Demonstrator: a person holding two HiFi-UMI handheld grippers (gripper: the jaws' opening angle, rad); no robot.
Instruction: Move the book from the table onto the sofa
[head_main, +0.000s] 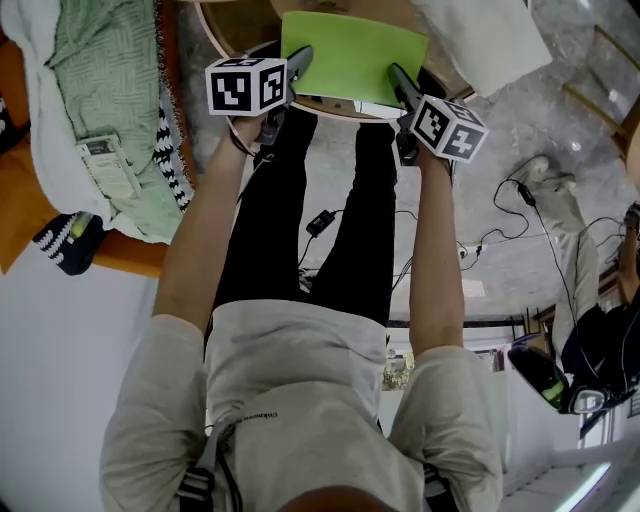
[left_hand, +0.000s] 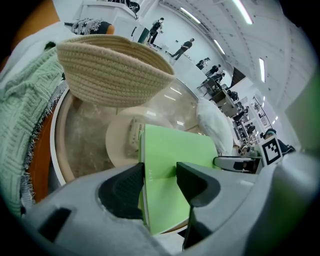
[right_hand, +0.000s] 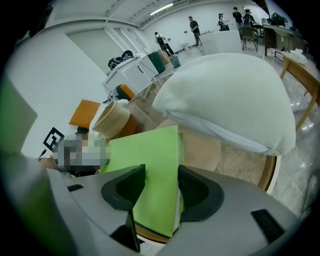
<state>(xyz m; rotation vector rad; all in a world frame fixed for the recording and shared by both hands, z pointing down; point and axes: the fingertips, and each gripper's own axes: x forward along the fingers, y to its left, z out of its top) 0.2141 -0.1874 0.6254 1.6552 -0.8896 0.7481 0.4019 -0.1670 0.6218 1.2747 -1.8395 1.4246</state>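
A thin green book (head_main: 352, 55) lies at the near edge of the round table (head_main: 207, 28). My left gripper (head_main: 298, 62) is shut on the book's left edge, and my right gripper (head_main: 398, 78) is shut on its right edge. In the left gripper view the book (left_hand: 175, 160) passes between the jaws of the left gripper (left_hand: 160, 182). In the right gripper view the book (right_hand: 150, 170) sits between the jaws of the right gripper (right_hand: 161, 187). The sofa (head_main: 20, 200), orange with a green blanket (head_main: 110, 80), is at the left.
A woven basket (left_hand: 115, 70) and a white pillow (right_hand: 230, 100) rest on the table beyond the book. A small remote-like object (head_main: 110, 165) lies on the sofa blanket. Cables (head_main: 440, 230) trail over the floor, and another person (head_main: 600, 310) stands at the right.
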